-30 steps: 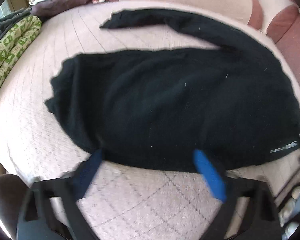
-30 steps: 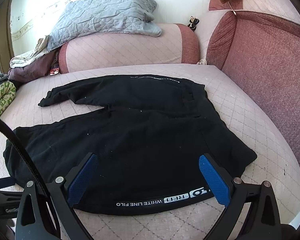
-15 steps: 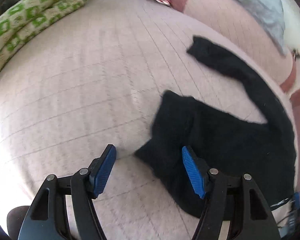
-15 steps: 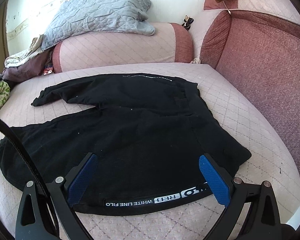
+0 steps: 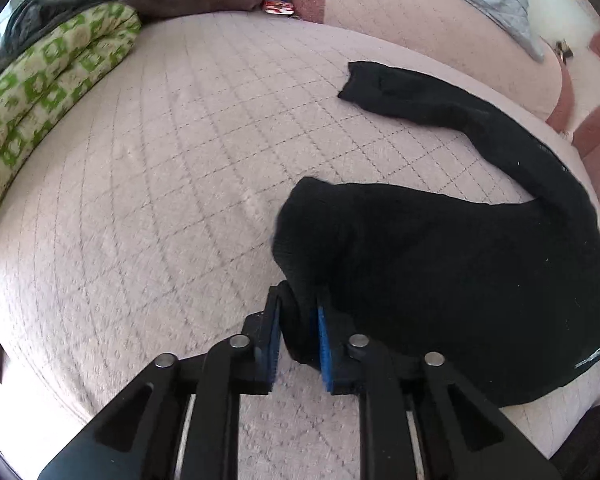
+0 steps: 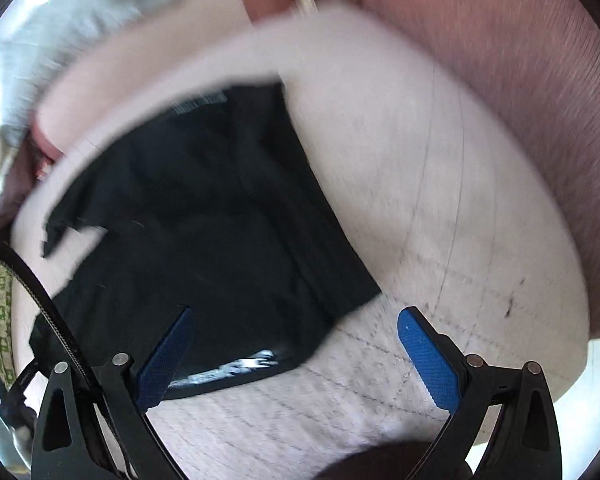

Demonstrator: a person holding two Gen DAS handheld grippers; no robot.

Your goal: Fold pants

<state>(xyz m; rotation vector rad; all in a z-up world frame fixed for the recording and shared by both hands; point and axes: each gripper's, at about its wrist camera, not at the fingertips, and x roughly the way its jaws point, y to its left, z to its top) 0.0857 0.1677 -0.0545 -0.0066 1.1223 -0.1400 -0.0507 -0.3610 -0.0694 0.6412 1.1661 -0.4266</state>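
The black knit pants [image 5: 440,264] are lying spread on the pink quilted bed [image 5: 172,184], one leg stretching toward its far edge. The left claw [image 5: 298,332] is closing, clenching a bunched leg hem between its blue pads near the bed's front edge. The right claw [image 6: 296,356] is closing yet gaping wide, gripping nothing, hovering over the waistband corner.
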